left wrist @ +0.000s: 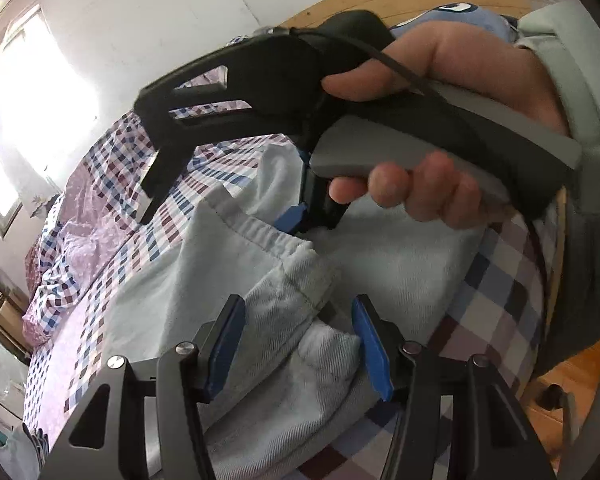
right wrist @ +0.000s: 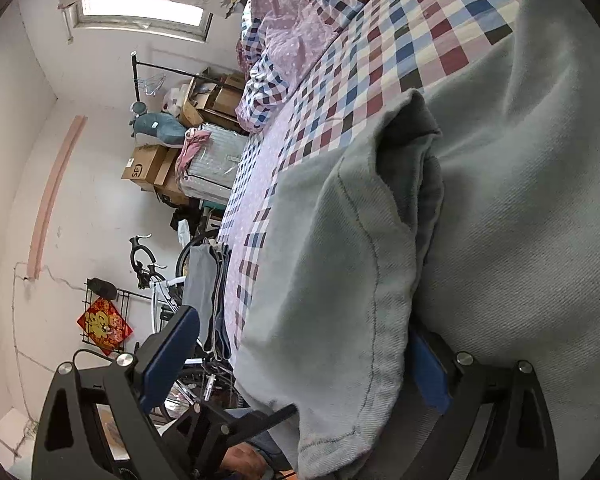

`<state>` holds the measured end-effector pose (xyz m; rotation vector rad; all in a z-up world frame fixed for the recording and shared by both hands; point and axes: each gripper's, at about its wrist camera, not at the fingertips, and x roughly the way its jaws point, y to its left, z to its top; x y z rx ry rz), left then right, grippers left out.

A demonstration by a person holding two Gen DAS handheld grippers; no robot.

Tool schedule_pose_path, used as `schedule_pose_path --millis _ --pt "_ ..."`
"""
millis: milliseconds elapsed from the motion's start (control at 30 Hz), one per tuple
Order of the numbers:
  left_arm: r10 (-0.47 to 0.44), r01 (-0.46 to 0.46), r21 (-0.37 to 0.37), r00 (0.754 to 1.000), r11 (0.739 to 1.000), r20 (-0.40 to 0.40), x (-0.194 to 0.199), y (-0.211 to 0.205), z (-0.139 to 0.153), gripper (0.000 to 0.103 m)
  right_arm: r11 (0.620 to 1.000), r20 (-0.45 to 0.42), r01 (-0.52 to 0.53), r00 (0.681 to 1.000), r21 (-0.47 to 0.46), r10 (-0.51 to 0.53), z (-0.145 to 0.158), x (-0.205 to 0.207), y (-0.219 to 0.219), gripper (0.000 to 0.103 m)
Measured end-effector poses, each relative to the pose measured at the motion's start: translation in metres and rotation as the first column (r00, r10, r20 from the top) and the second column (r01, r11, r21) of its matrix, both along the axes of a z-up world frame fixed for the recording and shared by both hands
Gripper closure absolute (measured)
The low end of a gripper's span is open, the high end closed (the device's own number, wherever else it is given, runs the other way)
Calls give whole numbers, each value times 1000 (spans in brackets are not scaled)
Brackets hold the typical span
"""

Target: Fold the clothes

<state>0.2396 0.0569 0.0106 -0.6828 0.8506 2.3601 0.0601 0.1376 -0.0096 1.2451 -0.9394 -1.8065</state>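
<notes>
Meanwhile, one hand (left wrist: 440, 120) holds right gripper (right wrist: 296, 364) low, jaws spread | left gripper (left wrist: 298, 344) open over pale garment (left wrist: 284, 312) | one checked bedsheet (right wrist: 380, 40)

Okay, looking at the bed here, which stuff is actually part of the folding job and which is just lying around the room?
Part of the job:
- pale grey garment spread on the checked bedsheet
- left gripper, jaws open over a fold
- right gripper, jaws open at the hem

Just lying about:
- cardboard boxes
- bicycle
- crumpled quilt
- red decoration
</notes>
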Motion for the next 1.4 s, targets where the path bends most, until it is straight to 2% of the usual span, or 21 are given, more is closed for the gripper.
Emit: schedule_pose_path --millis 33,67,100,133,300,400,433,467,600,700,767,1033,1133,1233,1400 --pt "-2 2 5 1000 1000 12 -2 1 0 43 1000 -1 -5 1000 0 5 0 0 0 5" --pt "-9 9 12 1000 1000 29 -3 2 0 50 1000 -1 -8 1000 -1 8 0 0 0 5" --pt "-16 15 20 999 1000 47 -3 2 0 59 1000 1 -10 1000 -1 10 -1 0 0 5" --pt "-24 22 29 998 999 64 -3 3 0 76 1000 4 -14 1000 2 14 0 -1 -1 5" --pt "-104 78 125 970 989 218 6 -14 10 77 998 -11 -31 999 49 31 4 3 0 5" --pt "-70 34 153 969 988 236 8 -29 17 71 998 -21 -35 999 61 36 3 7 2 5" --pt "-55 19 156 972 988 229 8 -33 20 57 997 -20 -35 999 63 36 2 8 3 5" --pt "-41 6 159 975 987 220 7 -37 21 47 997 -20 -35 999 68 37 2 8 2 5" --pt "-1 -23 131 983 991 184 9 -42 24 46 996 -24 -36 999 86 38 2 8 -2 5" --pt "-40 36 31 990 999 137 20 -29 19 46 996 -25 -33 999 87 36 2 9 -3 5" --pt "-67 69 -9 990 998 123 27 -20 15 46 996 -27 -33 999 86 36 2 9 -4 5" --pt "-112 108 33 976 994 187 19 -23 17 46 996 -28 -37 999 79 39 1 8 -1 5" --pt "-131 132 10 969 991 209 27 -21 16 45 996 -29 -36 999 84 39 1 8 -2 5" --pt "-89 99 -48 981 994 171 27 -16 9 42 995 -31 -36 999 90 39 0 9 -3 5" --pt "-79 84 -29 989 996 126 27 -14 16 39 995 -36 -34 999 94 37 0 9 -3 5"
